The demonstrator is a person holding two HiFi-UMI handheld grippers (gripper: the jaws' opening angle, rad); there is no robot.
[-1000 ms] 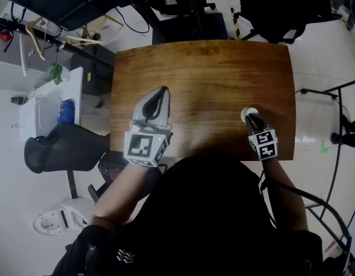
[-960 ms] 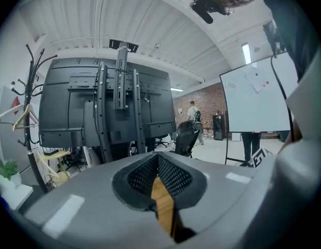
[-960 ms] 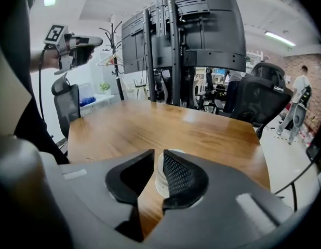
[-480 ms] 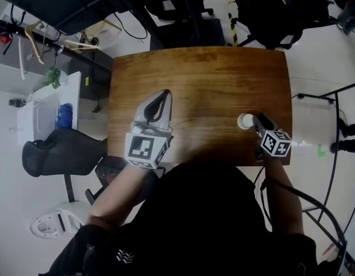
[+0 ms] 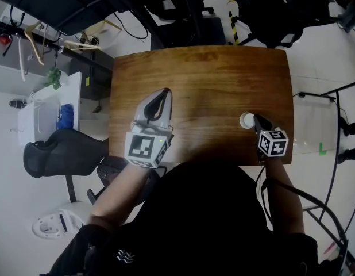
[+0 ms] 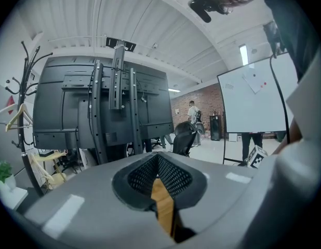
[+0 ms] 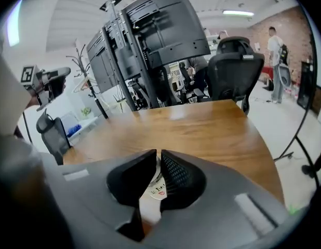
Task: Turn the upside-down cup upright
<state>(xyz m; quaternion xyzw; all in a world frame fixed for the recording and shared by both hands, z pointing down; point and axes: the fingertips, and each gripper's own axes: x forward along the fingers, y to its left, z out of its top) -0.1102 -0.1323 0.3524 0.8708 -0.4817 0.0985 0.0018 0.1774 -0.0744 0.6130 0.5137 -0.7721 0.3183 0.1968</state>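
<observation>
Cup (image 5: 246, 120), one only, small and white, sits at the lower right of the single worktop (image 5: 206, 79). It looks like thin paper: light, easily crushed, best pinched gently by its wall. Of two tools, the right tool (image 7: 156, 154) has just been closing and now nips that wall. The left tool (image 5: 161, 96), tips together, holds nothing.

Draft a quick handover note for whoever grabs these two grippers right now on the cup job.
Left gripper: fingers together, nothing between them, over the table at its near left.
Right gripper: fingers have just been closing and now pinch the white cup at the table's near right.
Done: cup grasped. Whether it stands upright cannot be told from here.
Left: check that its opening faces up, turn it if not, then release.
</observation>
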